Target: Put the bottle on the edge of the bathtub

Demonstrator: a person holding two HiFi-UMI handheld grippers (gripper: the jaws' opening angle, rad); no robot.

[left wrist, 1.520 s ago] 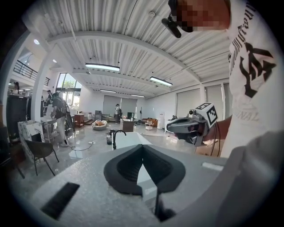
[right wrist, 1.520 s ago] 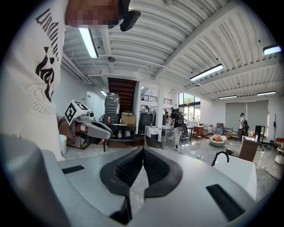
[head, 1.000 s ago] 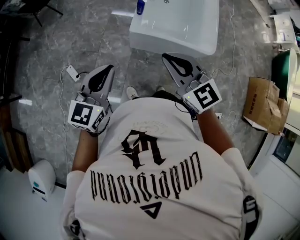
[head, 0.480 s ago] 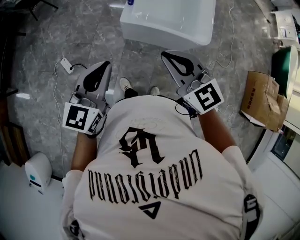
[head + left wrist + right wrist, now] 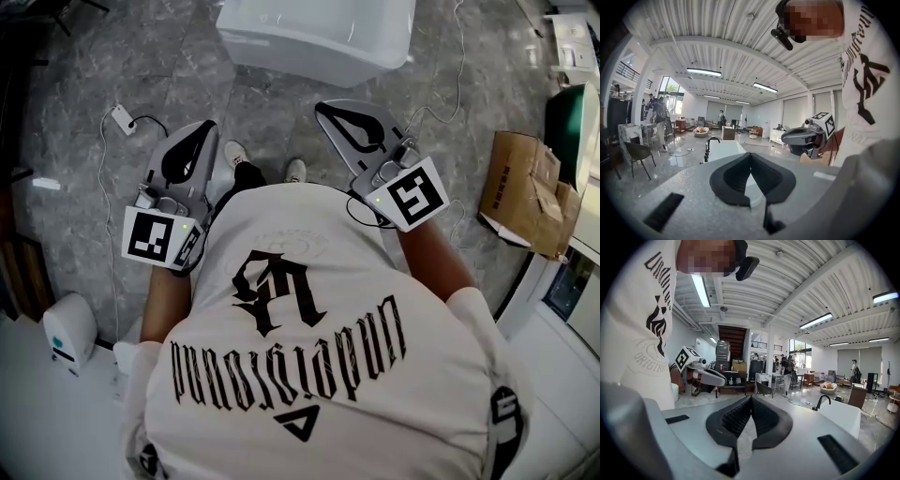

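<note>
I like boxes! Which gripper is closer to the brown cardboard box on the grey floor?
Right. The right gripper is left of the brown cardboard box in the head view, apart from it; the left gripper is farther away, beyond the person's white shirt.

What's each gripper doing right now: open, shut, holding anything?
Left gripper: shut, jaws together, nothing between them.
Right gripper: shut, jaws together, nothing between them.

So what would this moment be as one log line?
left gripper: shut, empty | right gripper: shut, empty | white rectangular bathtub: ahead on grey marble floor, untouched | bottle: not in view
</note>
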